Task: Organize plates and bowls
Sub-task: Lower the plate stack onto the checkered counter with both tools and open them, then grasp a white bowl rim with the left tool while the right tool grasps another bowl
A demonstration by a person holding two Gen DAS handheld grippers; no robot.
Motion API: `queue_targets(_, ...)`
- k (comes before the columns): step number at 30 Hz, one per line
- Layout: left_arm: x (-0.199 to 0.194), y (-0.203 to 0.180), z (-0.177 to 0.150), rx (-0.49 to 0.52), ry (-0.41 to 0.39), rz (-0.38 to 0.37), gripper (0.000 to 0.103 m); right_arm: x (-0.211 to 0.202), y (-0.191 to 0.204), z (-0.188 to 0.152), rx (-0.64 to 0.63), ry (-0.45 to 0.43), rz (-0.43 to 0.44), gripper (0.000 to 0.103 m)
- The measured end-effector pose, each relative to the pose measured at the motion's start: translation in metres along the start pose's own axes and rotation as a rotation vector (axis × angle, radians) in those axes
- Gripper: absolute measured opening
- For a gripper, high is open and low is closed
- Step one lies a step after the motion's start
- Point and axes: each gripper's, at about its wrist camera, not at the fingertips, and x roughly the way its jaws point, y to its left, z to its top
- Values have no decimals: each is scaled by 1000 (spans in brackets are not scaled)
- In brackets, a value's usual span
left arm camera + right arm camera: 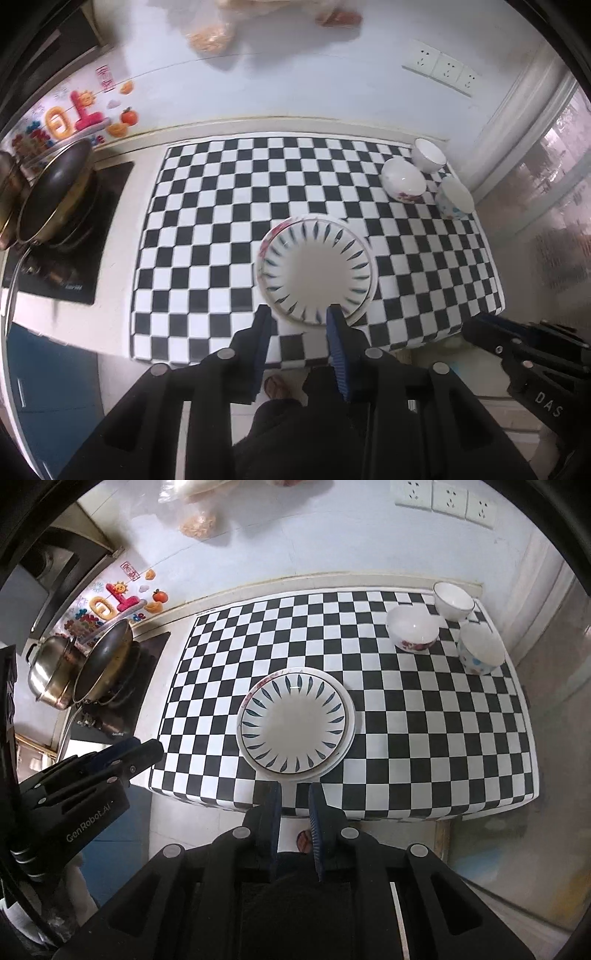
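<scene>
While you hold both tools above the near edge of the checkered mat (406, 716), neither has hold of anything. Your left gripper (299, 314) shows a narrow gap between its blue pads, with nothing in it. Your right gripper (295, 788) has its pads almost together, also bare. Just ahead of both sets of fingertips sits the stack of plates (295, 723): a leaf-patterned plate on top, a wider white one under it, and a red-flowered rim peeking out at the far left side. Well beyond the stack, ahead and to the right of either gripper, three bowls (413, 629) stand upright and close together at the mat's far corner. Off to your left, a pan (105, 661) leans on the stove (147, 672).
</scene>
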Motion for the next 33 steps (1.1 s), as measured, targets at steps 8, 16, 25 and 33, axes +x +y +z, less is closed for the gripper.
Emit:
queue_targets(8, 54, -44, 71, 24, -25, -24, 39, 24, -78, 53, 118, -16, 44, 64)
queue_targets(16, 166, -105, 169, 82, 115, -55, 39, 91, -218, 157, 313, 30, 38, 64)
queue_targets(25, 295, -141, 236, -10, 290, -84, 39, 201, -290, 285, 160, 222, -17, 64)
queue_targets(33, 361, -152, 246, -98, 397, -143, 37, 276, -313, 342, 42, 366, -31, 52)
